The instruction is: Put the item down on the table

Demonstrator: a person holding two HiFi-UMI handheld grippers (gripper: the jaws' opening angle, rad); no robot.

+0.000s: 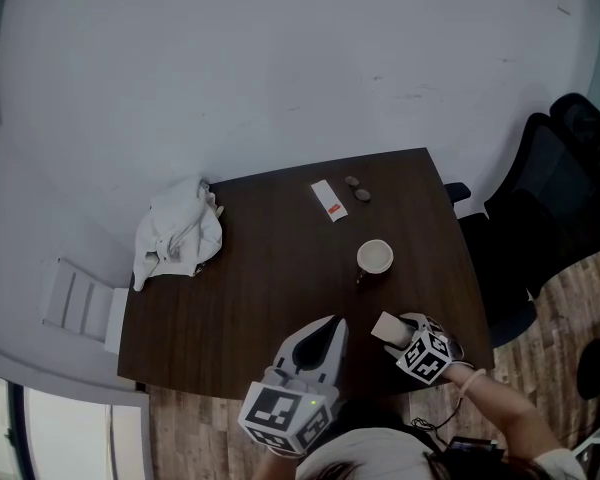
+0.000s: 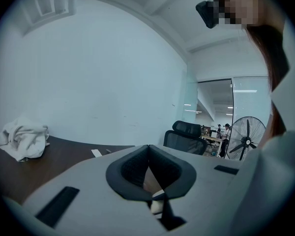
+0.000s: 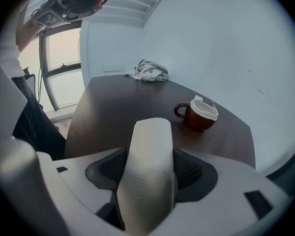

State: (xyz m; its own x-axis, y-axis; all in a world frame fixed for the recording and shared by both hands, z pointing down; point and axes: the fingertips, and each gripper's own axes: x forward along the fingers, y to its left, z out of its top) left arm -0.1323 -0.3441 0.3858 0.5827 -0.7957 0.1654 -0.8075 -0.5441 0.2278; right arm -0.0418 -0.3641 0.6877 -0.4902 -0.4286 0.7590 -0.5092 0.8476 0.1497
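Pinching a pale, smooth, stiff-looking item (image 3: 146, 151) mid-body, the right hand-held gripper (image 1: 398, 333) hung near the mug (image 1: 375, 257) over the counter (image 1: 250, 288), item prob. light & slippery; left hand-held gripper (image 1: 328, 330) was closed, empty.

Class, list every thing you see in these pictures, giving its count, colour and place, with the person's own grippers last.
table: one, dark brown, against a pale wall
cloth: one, white, crumpled at the far left corner
paper slip: one, white with a red mark, near the far edge
small round things: two, dark, beside the slip
mug: one, brown outside, right of the middle
office chair: one, black, right of the table
oblong item: one, off-white, in the right gripper
left gripper: pale grey, jaws together, empty
right gripper: pale grey, shut on the oblong item
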